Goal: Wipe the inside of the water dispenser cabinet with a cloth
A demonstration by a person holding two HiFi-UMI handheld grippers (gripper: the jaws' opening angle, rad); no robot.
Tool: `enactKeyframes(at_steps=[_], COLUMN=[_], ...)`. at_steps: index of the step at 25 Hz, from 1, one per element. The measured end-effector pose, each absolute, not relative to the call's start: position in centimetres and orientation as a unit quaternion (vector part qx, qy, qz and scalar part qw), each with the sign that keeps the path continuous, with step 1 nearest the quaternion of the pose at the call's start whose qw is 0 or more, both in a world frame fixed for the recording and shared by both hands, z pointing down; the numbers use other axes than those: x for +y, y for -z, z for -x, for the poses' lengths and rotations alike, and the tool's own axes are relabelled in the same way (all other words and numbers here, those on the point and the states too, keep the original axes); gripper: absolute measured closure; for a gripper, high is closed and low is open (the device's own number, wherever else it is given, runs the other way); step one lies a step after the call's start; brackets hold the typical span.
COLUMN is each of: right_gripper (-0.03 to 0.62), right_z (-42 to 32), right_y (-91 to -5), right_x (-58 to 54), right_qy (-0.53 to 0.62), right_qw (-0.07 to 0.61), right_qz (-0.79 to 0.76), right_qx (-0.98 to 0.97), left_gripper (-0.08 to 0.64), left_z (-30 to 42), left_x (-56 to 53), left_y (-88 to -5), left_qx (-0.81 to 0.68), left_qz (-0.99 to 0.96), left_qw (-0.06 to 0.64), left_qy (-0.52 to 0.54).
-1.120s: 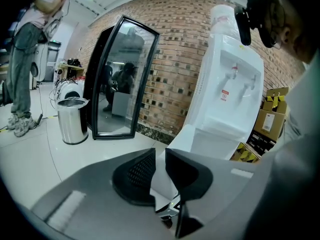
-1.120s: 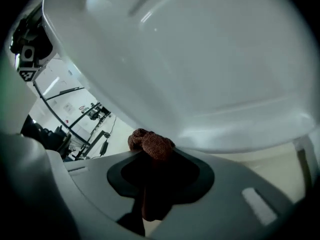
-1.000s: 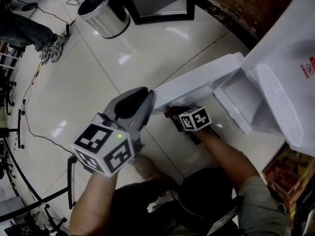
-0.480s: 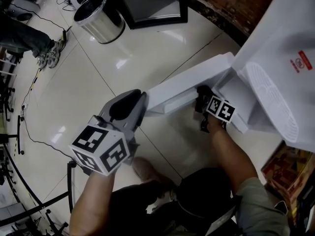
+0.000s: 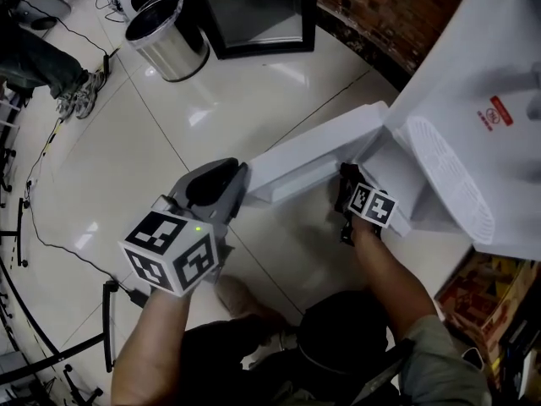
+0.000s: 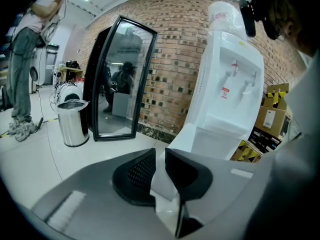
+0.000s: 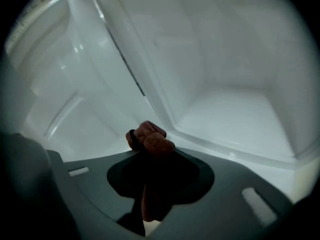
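Observation:
The white water dispenser [image 5: 473,83] stands at the right, with its lower cabinet door [image 5: 313,152] swung open toward me. My left gripper [image 5: 241,180] is shut on the door's free edge, and the white panel edge [image 6: 161,181] shows between its dark pads. My right gripper [image 5: 345,178] reaches into the cabinet opening beside the door's hinge side. It is shut on a bunched brown cloth [image 7: 149,139], which sticks out past its tips. The white cabinet interior [image 7: 235,114] fills the right gripper view, and the cloth is near its front lip.
A steel waste bin [image 5: 165,36] and a black-framed glass panel [image 5: 254,11] stand at the back by the brick wall [image 5: 380,7]. A person's legs [image 5: 51,62] and floor cables [image 5: 38,167] are at the left. Cardboard boxes [image 5: 490,311] sit at the lower right.
My right gripper has swung right from under the door into the cabinet opening and rolled, with the cloth still in it. The left gripper has kept its hold on the door.

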State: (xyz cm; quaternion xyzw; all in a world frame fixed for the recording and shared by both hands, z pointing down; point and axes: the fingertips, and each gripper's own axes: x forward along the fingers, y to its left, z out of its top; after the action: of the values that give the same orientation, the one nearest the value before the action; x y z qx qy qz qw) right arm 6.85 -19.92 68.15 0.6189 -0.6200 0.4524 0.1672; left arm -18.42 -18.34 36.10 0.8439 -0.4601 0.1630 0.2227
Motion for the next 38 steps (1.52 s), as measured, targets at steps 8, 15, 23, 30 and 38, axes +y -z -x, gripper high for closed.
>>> enactKeyframes(at_steps=[8,15,23,30,38], right_gripper=[0.477,0.479,0.479,0.48,0.48], right_z=[-8.2,-9.2,-8.7,-10.0,-19.6], right_y=[-68.2,-58.5,-43.0,-39.8,-39.8], right_x=[-22.6,-23.2,-22.6,-20.5,-10.5], right_qy=[-0.44,-0.371,-0.259,-0.252,-0.235], right_qw=[0.152,0.057,-0.078,-0.102,-0.103], right_qz=[-0.634,-0.662,-0.666,-0.687,-0.759], right_qx=[-0.617,-0.649,-0.696,-0.673,-0.599], left_gripper=[0.503,0.505,0.512,0.512,0.512], left_z=[18.2,18.2,18.2,18.2,18.0], left_x=[-18.3,-18.6,-18.3,-18.2,-18.1], left_y=[-36.1,-36.1,-36.3,-36.4,-36.4], left_qx=[-0.456,-0.456,-0.45,-0.449,-0.444], left_qz=[-0.846,-0.846,-0.85,-0.85,-0.852], left_qw=[0.223,0.222,0.214,0.21,0.206], left_qy=[-0.165,-0.165,-0.173,-0.179,-0.185])
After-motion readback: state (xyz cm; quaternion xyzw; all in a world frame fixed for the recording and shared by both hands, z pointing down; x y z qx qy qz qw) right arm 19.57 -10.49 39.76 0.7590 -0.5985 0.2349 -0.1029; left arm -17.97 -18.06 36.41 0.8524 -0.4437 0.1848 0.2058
